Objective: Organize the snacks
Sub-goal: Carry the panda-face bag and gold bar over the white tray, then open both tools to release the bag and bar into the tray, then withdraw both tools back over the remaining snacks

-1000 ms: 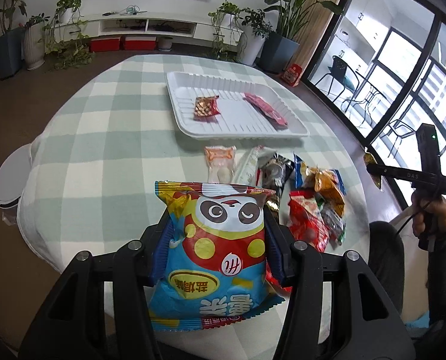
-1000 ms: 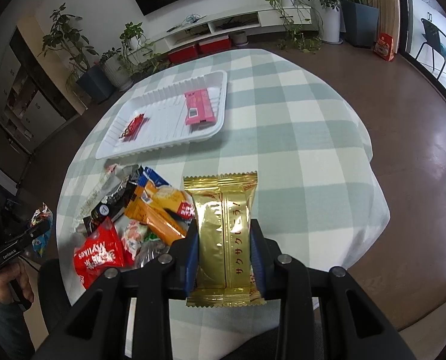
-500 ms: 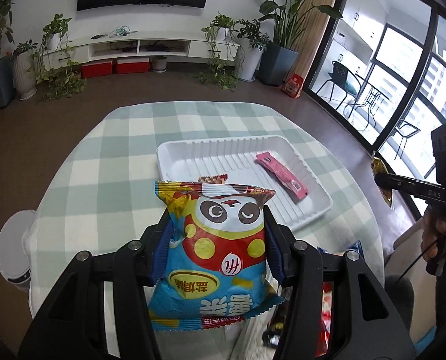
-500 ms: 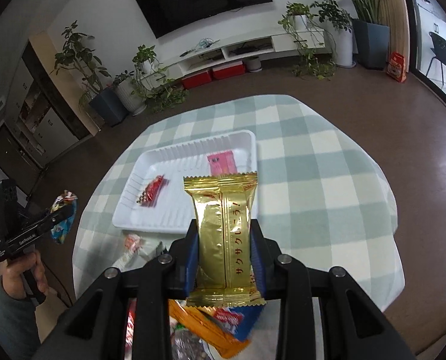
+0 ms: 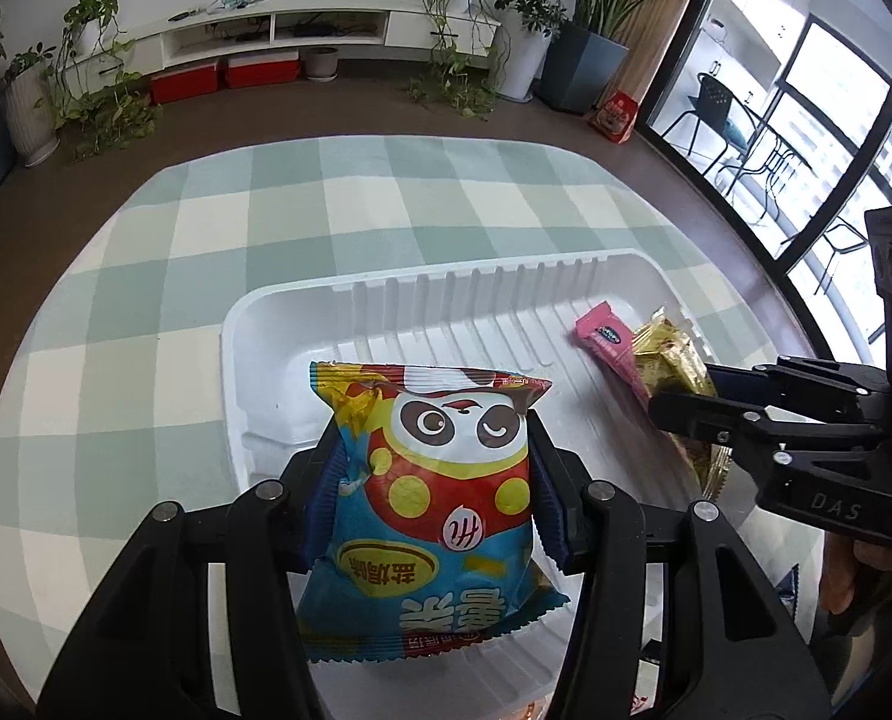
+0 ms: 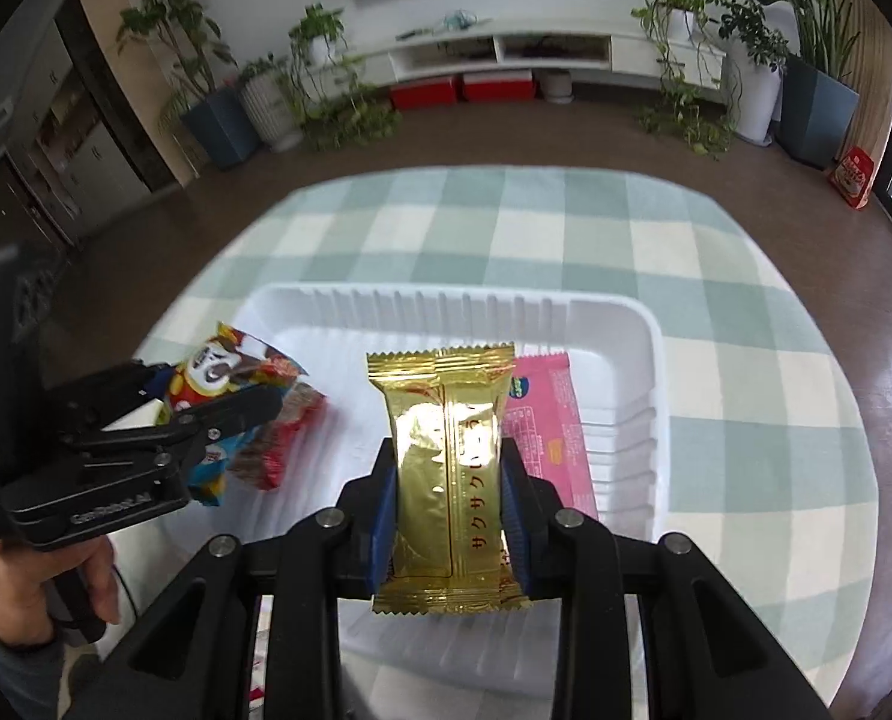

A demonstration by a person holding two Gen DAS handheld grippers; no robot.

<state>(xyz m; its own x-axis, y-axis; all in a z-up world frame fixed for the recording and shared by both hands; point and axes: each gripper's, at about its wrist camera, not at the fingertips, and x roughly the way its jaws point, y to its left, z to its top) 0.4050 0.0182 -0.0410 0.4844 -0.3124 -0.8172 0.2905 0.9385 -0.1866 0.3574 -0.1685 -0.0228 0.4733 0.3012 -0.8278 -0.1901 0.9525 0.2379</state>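
My left gripper point(image 5: 434, 480) is shut on a blue panda snack bag point(image 5: 434, 480) and holds it over the left part of the white tray point(image 5: 446, 294). My right gripper point(image 6: 449, 492) is shut on a gold wafer packet point(image 6: 446, 468) and holds it over the tray's right part point(image 6: 632, 330). A pink packet point(image 6: 545, 420) lies in the tray beside the gold one; it also shows in the left wrist view point(image 5: 605, 342). A red snack point(image 6: 278, 444) lies in the tray under the left gripper point(image 6: 218, 402). The right gripper point(image 5: 686, 396) shows at the right of the left wrist view.
The tray sits on a round table with a green and white checked cloth point(image 5: 146, 300). Beyond the table's far edge are brown floor, potted plants point(image 6: 692, 114) and a low white TV shelf point(image 5: 278, 36). Glass doors point(image 5: 836, 96) are on the right.
Both grippers have moved forward with their packets, from above the snack pile to over the tray, and have come lower and closer together.
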